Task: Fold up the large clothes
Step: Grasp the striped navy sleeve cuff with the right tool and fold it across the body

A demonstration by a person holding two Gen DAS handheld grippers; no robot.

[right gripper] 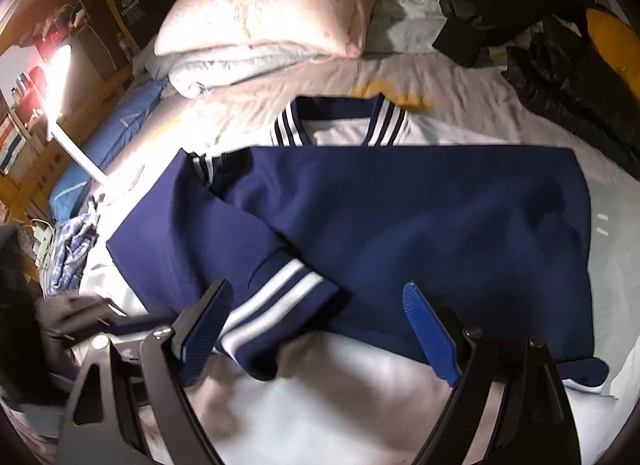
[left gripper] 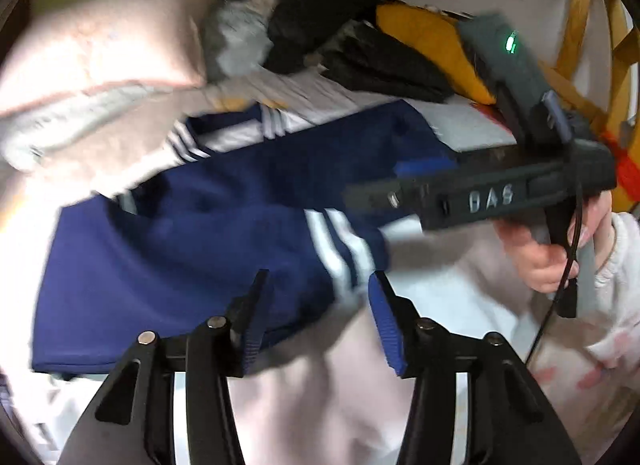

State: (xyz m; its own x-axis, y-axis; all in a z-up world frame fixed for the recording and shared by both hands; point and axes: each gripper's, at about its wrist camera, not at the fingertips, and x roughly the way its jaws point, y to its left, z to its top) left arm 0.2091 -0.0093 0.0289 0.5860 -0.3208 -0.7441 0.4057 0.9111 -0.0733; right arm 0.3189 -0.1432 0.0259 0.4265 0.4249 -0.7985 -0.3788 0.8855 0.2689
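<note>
A navy jacket [right gripper: 420, 217] with white-striped cuffs and collar lies on the bed, sleeves folded across its body. It also shows in the left wrist view [left gripper: 192, 241]. My right gripper [right gripper: 316, 297] is open and empty, hovering over the striped cuff [right gripper: 276, 297] at the jacket's near edge. My left gripper [left gripper: 318, 285] is open and empty, above the near right part of the jacket by a striped cuff [left gripper: 340, 249]. The right gripper's body [left gripper: 480, 197] and the hand holding it cross the left wrist view at the right.
A pink pillow [right gripper: 276, 5] lies at the head of the bed sheet [right gripper: 320, 385]. Black clothes [right gripper: 560, 45] and a yellow item [left gripper: 432, 37] are piled at the far right. A bright lamp [right gripper: 60, 65] and shelves stand at the left.
</note>
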